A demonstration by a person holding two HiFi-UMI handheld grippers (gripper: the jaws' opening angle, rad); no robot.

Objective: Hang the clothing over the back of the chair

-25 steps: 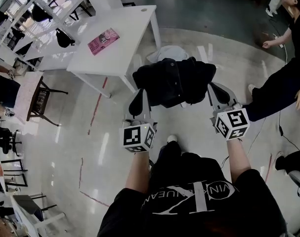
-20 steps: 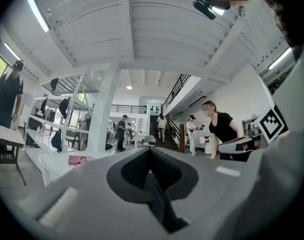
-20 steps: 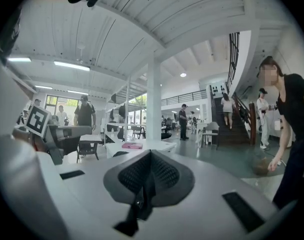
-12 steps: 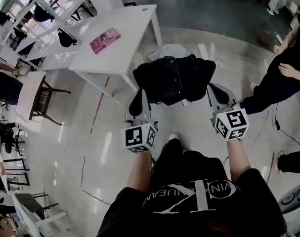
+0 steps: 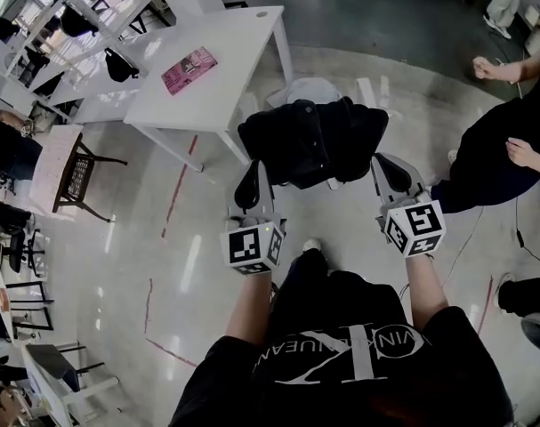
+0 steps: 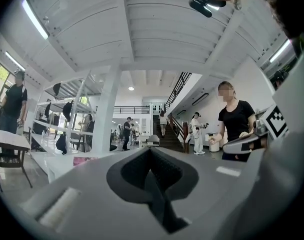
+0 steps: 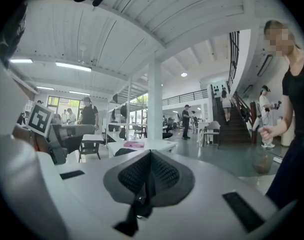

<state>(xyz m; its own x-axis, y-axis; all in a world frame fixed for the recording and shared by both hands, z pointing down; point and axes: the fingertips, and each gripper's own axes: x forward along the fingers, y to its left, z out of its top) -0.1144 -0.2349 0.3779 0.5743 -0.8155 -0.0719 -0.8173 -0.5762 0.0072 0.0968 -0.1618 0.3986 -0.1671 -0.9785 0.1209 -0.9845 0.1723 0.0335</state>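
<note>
Now, clothing: a black jacket, bunched up and held in the air between the two grippers, out in front of the person holding them
Left hand-held gripper: jaws pressed together on a dark fold of cloth at the jacket's left edge
Right hand-held gripper: jaws likewise closed, with a strip of dark cloth pinched between the pads at the jacket's right edge
Chair: pale and mostly hidden behind the jacket, showing only just past the cloth's far edge; whether the cloth touches it cannot be told
Tabletop: white, just left of the chair, with a pink book on it
Bystander: dressed in black, at the right, apart from the jacket
</note>
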